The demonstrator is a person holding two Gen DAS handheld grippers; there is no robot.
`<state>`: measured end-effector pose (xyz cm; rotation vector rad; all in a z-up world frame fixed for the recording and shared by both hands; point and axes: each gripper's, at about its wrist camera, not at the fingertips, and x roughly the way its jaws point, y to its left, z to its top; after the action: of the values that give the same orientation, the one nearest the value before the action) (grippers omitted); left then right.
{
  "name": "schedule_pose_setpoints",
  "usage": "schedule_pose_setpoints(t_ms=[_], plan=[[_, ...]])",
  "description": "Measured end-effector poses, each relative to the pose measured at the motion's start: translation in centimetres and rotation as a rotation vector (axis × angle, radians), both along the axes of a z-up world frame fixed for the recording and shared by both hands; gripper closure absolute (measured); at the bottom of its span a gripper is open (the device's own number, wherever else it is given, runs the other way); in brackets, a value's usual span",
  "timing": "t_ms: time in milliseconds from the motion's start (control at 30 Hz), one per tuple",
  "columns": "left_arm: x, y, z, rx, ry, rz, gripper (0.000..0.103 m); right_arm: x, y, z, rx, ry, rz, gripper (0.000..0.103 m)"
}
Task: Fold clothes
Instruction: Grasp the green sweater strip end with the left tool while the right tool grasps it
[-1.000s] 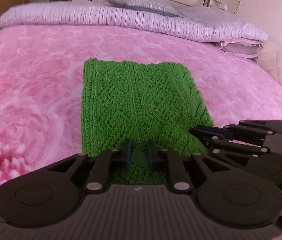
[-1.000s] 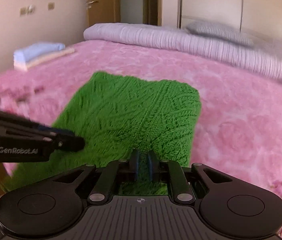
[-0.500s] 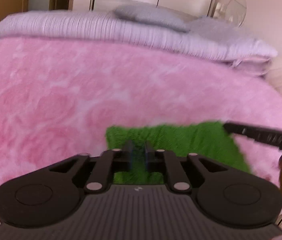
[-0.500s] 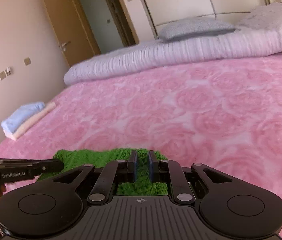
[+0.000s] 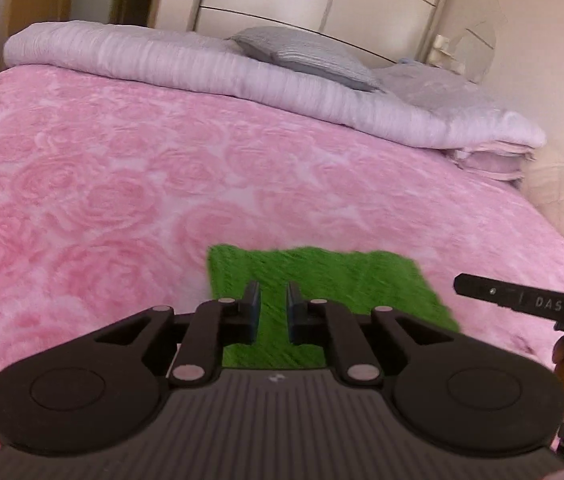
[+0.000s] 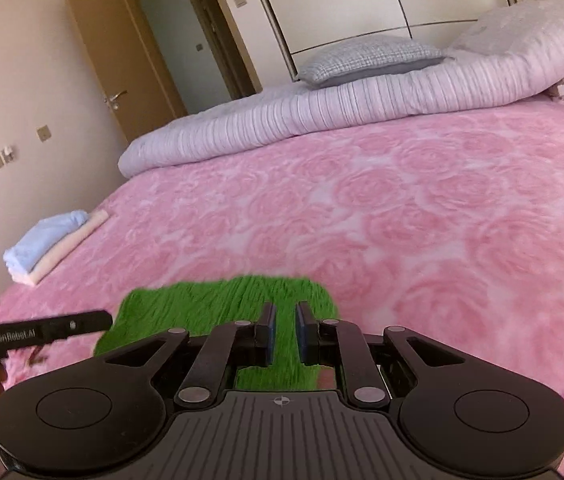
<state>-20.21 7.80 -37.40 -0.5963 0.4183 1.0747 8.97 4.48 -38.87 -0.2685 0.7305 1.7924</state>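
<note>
A green knitted garment (image 5: 322,280) lies on the pink rose-patterned bedspread (image 5: 122,180), and only a short blurred strip of it shows ahead of the fingers. My left gripper (image 5: 273,304) is shut on the garment's edge near its left corner, with green cloth filling the narrow gap. In the right wrist view the same garment (image 6: 210,304) runs between the pads of my right gripper (image 6: 285,328), which is shut on it near the right corner. Each view shows the other gripper's finger at its side (image 5: 522,300) (image 6: 42,332), held by a hand.
Folded blue and cream towels (image 6: 46,248) lie at the bed's left edge. A lilac duvet (image 5: 242,76) and a grey pillow (image 5: 302,56) are piled along the far end. An open brown door (image 6: 122,60) stands in the left wall.
Both grippers have lifted and moved forward with the garment's near edge. The wide flat green panel seen a second ago has shrunk to a short strip. The right view has tilted.
</note>
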Motion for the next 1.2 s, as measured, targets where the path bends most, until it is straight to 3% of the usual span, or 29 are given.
schedule_pose_setpoints(t_ms=[300,467,533,867,1200], plan=[[2.9,-1.8,-1.1,-0.040,0.039,-0.059,0.094,-3.4,-2.1,1.0,0.019,-0.027,0.064,0.089],[3.1,-1.6,-2.8,-0.056,0.067,-0.045,0.089,-6.4,-1.0,-1.7,-0.045,-0.176,0.093,0.089],[2.9,-1.5,-2.6,-0.064,0.060,-0.042,0.089,-6.6,-1.0,-1.5,-0.046,-0.184,0.090,0.089],[1.6,-5.9,0.4,-0.050,0.035,-0.031,0.091,-4.2,-6.0,1.0,-0.042,-0.110,0.045,0.089],[1.1,-11.0,-0.1,-0.111,0.083,-0.009,0.091,-5.0,-12.1,0.8,-0.086,-0.087,0.074,0.089]])
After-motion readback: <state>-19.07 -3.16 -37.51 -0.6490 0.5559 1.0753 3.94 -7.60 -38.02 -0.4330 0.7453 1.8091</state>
